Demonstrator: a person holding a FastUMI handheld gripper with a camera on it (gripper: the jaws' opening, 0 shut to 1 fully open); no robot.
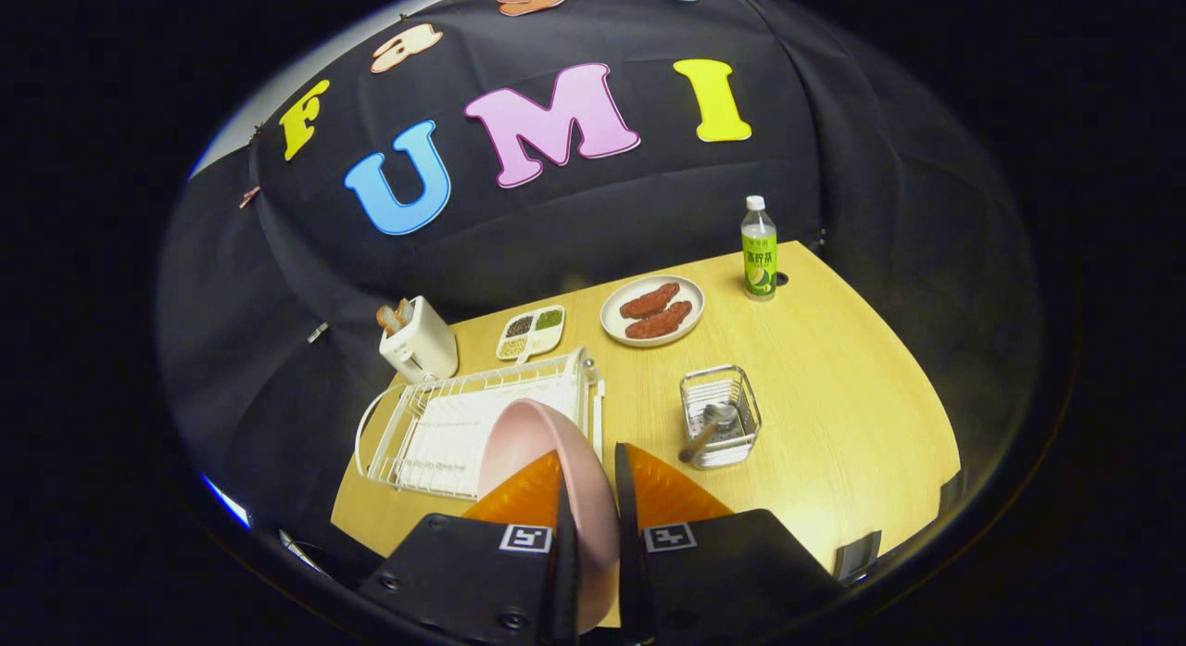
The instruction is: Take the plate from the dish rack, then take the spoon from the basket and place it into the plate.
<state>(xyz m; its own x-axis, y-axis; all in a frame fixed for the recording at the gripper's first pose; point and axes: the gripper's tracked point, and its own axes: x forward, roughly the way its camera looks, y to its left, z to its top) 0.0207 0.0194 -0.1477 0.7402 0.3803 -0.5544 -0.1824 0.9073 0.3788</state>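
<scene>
A pink plate stands on edge between my two orange fingers, which press on its rim from both sides. My gripper is shut on it and holds it above the near end of the white wire dish rack. The plate covers part of the rack's right side. To the right of the fingers, a small wire basket stands on the wooden table. A spoon with a wooden handle leans inside the basket, handle toward me.
Beyond the rack stand a white toaster with bread and a small divided tray. A white plate with reddish food and a green-labelled bottle sit at the far side. Bare tabletop lies right of the basket.
</scene>
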